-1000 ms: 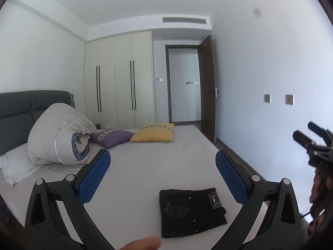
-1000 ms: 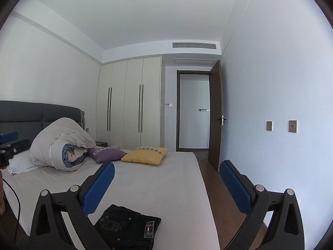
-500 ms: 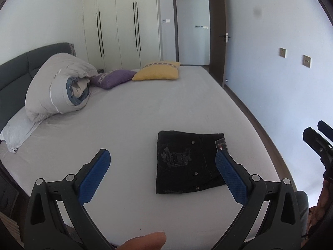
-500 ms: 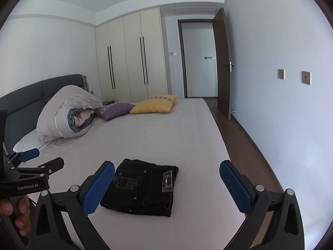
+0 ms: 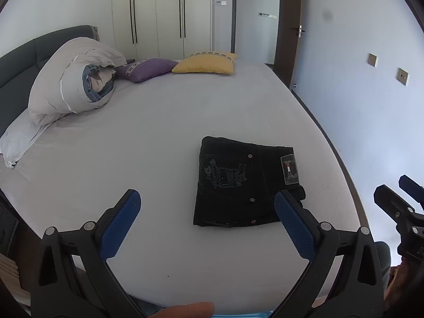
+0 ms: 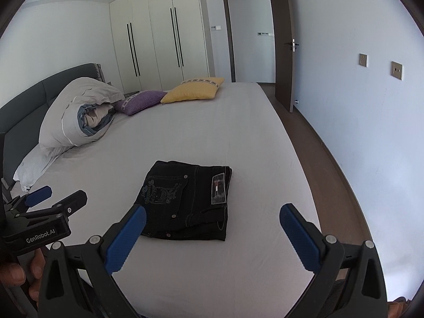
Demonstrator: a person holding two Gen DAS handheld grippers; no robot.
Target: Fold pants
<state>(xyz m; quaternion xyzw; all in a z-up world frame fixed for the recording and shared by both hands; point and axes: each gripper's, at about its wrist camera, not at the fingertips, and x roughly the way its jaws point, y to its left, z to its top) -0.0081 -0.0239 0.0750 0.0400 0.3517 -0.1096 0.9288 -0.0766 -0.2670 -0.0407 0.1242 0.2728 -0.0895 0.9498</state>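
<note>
Blue rubber pads line both our tongs, and both pairs stand spread wide with nothing between them. Our left tongs [image 5: 206, 222] hover above the near edge of the bed [image 5: 159, 137]; their right pad overlaps the near right corner of the pants [image 5: 243, 182] in the left view, but we cannot tell whether it touches the cloth. Our right tongs [image 6: 212, 235] hang over the same near edge, aimed at the pants from slightly to the right, their left pad close to the near left corner of the bundle.

Beyond the tongs, the pants lie on the grey sheet toward the near right part of the bed, close to its right edge. They are black denim, already doubled into a compact, squarish packet, with a stitched back pocket and a small brand patch facing up. The edges look fairly even.

We judge the folding essentially done: no leg trails loose, and at most a light tidy of the near edge remains.

Farther off, a rolled duvet [image 5: 71, 76] sits by the headboard on the left, with a purple cushion [image 5: 148, 67] and a yellow cushion [image 5: 206, 63] along the far edge.
</note>
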